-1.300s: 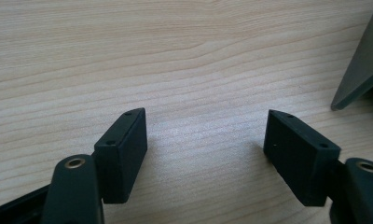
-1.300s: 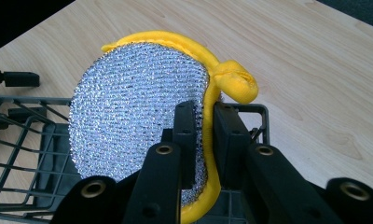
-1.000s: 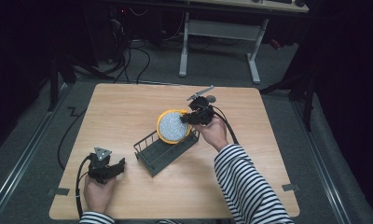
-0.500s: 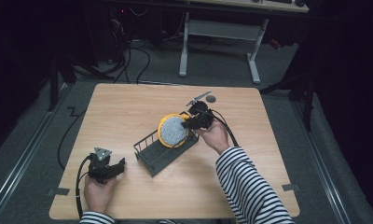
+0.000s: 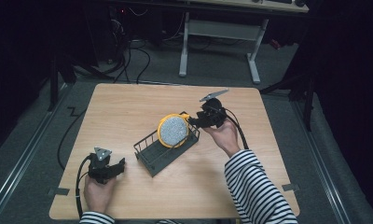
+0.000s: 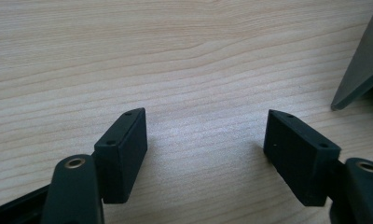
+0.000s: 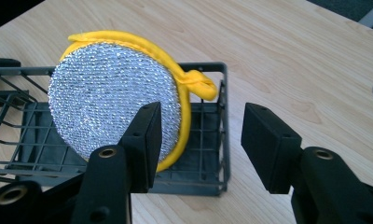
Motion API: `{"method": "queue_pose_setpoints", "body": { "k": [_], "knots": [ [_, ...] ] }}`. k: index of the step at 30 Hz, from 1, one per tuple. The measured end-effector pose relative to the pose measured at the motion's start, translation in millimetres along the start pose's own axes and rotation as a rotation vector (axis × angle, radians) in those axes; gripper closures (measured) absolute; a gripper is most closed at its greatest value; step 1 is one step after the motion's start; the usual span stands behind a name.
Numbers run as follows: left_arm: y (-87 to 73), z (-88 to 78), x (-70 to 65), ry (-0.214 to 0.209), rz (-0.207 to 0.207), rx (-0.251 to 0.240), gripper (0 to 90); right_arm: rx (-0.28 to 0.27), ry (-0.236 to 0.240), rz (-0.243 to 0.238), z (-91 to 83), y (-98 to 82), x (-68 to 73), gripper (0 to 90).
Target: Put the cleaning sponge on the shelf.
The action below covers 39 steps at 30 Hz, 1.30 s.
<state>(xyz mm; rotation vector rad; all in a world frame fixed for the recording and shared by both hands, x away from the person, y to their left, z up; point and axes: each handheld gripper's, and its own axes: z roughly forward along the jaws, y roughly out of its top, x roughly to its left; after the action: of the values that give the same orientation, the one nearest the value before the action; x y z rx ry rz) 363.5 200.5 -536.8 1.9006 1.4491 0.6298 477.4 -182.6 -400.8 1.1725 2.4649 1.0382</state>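
A round scouring pad [image 5: 173, 131] with a silver face and a yellow rim [image 7: 114, 102] stands on edge in a dark wire basket [image 5: 149, 161] at mid-table, leaning on the basket's end wall [image 7: 224, 121]. Just right of the pad, my right gripper [image 5: 192, 122] is open. Its jaws have just been opening, and nothing lies between them [image 7: 201, 135]. At the near left my left gripper [image 5: 121, 164] rests low over the bare wood, open and empty [image 6: 205, 140]. A corner of the basket [image 6: 362, 60] shows to its right.
The wooden table [image 5: 128, 107] has bare surface all around the basket. Beyond its far edge stands a desk frame with white legs [image 5: 252, 60], and cables [image 5: 68, 135] trail on the dark floor to the left.
The right gripper let go of the pad, which now stands in the basket, and drew back a little to the right with its jaws apart. The left gripper has not moved.
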Motion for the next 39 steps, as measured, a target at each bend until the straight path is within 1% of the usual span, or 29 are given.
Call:
{"method": "queue_pose_setpoints", "body": {
  "k": [7, 8, 11, 13, 19, 24, 25, 26, 32, 36, 37, 39],
  "knots": [
    [0.0, 0.0, 0.0, 0.000, 0.000, 0.000, 30.9, -0.025, -0.019, 0.019, -20.3, -10.9, -11.0, 49.6],
    [0.0, 0.0, 0.0, 0.000, -0.001, 0.000, 30.9, -0.033, -0.021, 0.030, -24.7, -13.2, -13.1, 50.1],
    [0.0, 0.0, 0.0, 0.000, -0.001, 0.000, 31.0, -0.044, -0.029, 0.041, -32.9, -18.5, -18.1, 51.4],
    [0.0, 0.0, 0.0, 0.001, -0.001, 0.000, 31.1, -0.049, -0.047, 0.049, -38.2, -22.5, -21.8, 50.6],
    [0.0, 0.0, 0.0, 0.001, -0.001, -0.001, 31.1, -0.080, -0.069, 0.082, -52.4, -33.7, -30.8, 49.4],
    [0.0, 0.0, 0.1, 0.001, -0.002, 0.000, 31.3, -0.081, -0.088, 0.101, -61.1, -47.6, -36.4, 49.1],
    [0.0, 0.0, 0.1, 0.001, -0.002, -0.001, 31.3, -0.091, -0.093, 0.105, -62.9, -51.2, -37.6, 49.1],
    [0.0, 0.0, 0.1, 0.001, -0.002, -0.001, 31.3, -0.094, -0.091, 0.118, -64.6, -54.8, -39.0, 49.1],
    [-0.1, -0.3, 0.5, -0.001, -0.004, 0.000, 31.3, -0.102, -0.105, 0.159, -73.0, -71.4, -47.5, 49.3],
    [-0.1, -0.3, 0.7, -0.003, -0.006, -0.001, 31.2, -0.104, -0.120, 0.173, -78.0, -80.7, -49.0, 49.3],
    [-0.1, -0.4, 0.9, -0.004, -0.006, 0.000, 31.2, -0.118, -0.125, 0.172, -79.8, -83.2, -49.3, 49.5],
    [-0.1, -0.4, 0.8, -0.004, -0.006, 0.000, 31.2, -0.132, -0.117, 0.193, -83.5, -89.4, -49.9, 49.5]
  ]
}}
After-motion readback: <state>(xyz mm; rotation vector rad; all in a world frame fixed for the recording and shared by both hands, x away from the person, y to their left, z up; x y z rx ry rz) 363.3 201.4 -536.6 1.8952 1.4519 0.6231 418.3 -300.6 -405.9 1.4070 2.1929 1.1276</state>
